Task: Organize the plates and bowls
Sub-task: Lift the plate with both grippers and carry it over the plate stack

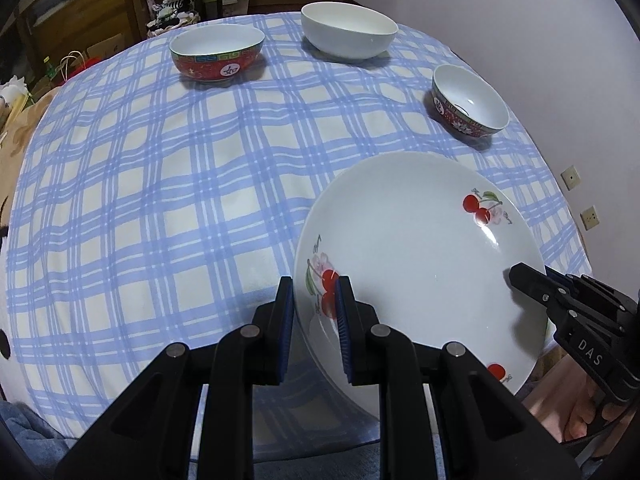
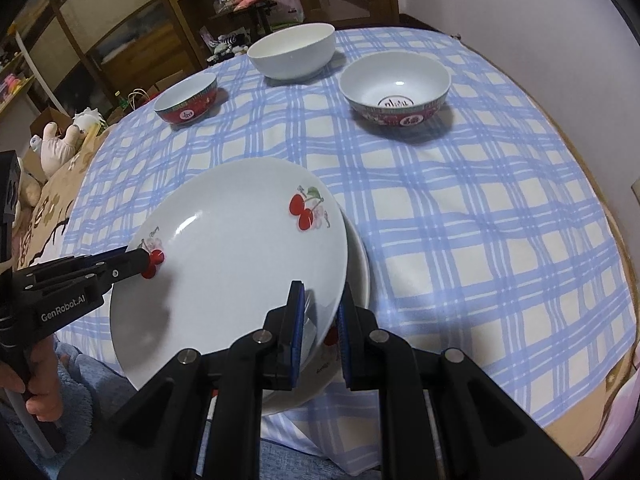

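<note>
Glossy white cherry-print plate (image 1: pixel 420 248), round and shallow, gripped at opposite rims: left gripper (image 1: pixel 316 304) nearly closed, blue ribbed pads pinching its near-left edge; right gripper (image 2: pixel 320 312) likewise narrow, clamped on the near-right rim. Tilted above a second white plate (image 2: pixel 358 272) lying on the blue-checked tablecloth (image 1: pixel 160 200). Farther back, well apart: smooth plain white bowl (image 1: pixel 348 30), red patterned bowl (image 1: pixel 218 54), smaller red-banded bowl (image 1: pixel 470 100).

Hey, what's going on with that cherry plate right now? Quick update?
Left gripper and right gripper both clamped on cherry plate rim, opposite sides. Second plate directly beneath it. Three bowls sit well beyond; nothing blocking.
</note>
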The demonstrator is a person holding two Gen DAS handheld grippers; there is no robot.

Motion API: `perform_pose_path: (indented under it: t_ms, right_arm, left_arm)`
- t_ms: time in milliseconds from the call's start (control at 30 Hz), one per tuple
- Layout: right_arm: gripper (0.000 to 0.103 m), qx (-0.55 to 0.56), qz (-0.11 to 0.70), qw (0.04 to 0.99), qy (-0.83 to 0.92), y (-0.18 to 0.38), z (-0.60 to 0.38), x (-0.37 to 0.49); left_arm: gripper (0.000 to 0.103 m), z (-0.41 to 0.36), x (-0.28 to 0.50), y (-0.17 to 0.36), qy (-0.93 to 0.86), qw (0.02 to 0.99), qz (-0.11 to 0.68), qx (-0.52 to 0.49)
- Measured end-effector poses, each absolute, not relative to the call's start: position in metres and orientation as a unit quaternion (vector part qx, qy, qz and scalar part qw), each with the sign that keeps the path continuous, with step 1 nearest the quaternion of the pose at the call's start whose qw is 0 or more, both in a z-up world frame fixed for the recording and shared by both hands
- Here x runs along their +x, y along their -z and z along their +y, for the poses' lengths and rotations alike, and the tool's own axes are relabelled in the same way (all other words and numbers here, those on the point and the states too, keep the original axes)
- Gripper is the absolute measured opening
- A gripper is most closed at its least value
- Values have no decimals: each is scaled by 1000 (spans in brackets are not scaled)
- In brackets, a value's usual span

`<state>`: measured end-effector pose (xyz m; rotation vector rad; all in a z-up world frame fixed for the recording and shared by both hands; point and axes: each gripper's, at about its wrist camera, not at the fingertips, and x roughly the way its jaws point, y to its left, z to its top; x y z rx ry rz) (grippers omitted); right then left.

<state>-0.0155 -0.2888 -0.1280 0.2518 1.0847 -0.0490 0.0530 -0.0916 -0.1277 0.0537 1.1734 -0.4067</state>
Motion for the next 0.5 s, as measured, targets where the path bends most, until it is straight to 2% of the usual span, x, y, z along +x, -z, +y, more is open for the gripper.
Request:
perform_pose_path:
  t_ms: [500]
  right_arm:
    - [18, 129, 530, 838, 24, 137, -291, -9]
  left_arm:
    - [19, -94, 55, 136, 193, 806, 558, 32]
